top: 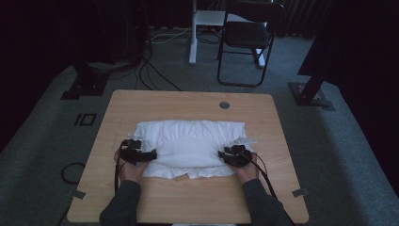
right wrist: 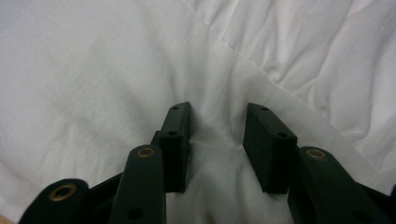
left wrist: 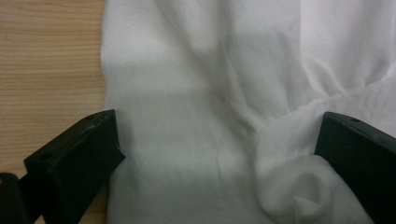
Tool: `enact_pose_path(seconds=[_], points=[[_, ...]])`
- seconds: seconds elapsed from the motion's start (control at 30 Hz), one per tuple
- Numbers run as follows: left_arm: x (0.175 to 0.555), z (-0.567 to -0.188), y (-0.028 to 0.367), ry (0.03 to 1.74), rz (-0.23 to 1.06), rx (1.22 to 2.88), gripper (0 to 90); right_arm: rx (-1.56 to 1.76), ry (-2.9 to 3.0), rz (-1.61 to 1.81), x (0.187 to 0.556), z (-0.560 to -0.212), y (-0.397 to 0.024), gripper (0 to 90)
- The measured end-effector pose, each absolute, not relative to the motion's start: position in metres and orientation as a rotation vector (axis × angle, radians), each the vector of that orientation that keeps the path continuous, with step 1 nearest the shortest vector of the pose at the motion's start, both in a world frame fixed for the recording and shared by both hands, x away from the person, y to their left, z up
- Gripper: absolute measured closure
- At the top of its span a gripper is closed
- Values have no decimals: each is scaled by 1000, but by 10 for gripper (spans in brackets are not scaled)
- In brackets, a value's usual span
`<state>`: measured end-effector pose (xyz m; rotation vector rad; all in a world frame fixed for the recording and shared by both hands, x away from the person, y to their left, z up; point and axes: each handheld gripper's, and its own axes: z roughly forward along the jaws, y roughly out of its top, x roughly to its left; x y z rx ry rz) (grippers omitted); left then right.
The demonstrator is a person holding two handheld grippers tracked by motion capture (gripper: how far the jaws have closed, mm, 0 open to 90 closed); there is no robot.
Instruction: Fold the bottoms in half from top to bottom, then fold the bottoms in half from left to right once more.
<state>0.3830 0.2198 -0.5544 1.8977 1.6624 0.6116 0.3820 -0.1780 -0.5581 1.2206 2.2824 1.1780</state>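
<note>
A white cloth (top: 188, 141) lies crumpled in the middle of the wooden table (top: 197, 101). My left gripper (top: 148, 154) rests at the cloth's left edge. In the left gripper view it (left wrist: 219, 140) stands wide open over the cloth (left wrist: 187, 93), with a small rolled fold near the right jaw. My right gripper (top: 225, 154) sits on the cloth's right front part. In the right gripper view it (right wrist: 217, 116) has its jaws drawn close together, and a raised ridge of the cloth (right wrist: 93, 70) is pinched between them.
A round cable hole (top: 224, 105) is in the table's far side. Tape pieces (top: 79, 194) stick at the front corners. Beyond the table stand a black chair (top: 247, 35), a white desk leg (top: 193, 33) and floor cables (top: 150, 70).
</note>
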Motion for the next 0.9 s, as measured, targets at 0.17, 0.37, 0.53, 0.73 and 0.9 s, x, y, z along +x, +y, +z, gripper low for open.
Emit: enact_pose_path(seconds=[0.17, 0.37, 0.53, 0.73, 0.9], points=[[382, -555, 220, 1664, 628, 1890, 1, 1221, 2279, 1183, 382, -559, -178, 601], [379, -558, 220, 1655, 652, 1860, 1, 1225, 2270, 1189, 381, -559, -178, 601], [377, -554, 226, 1682, 618, 1829, 1, 1229, 2269, 1190, 380, -559, -178, 601], [377, -553, 235, 1736, 632, 1790, 1, 1228, 2268, 1197, 381, -560, -178, 601], [378, -554, 235, 1768, 657, 1791, 0, 1227, 2269, 1209, 380, -560, -179, 600]])
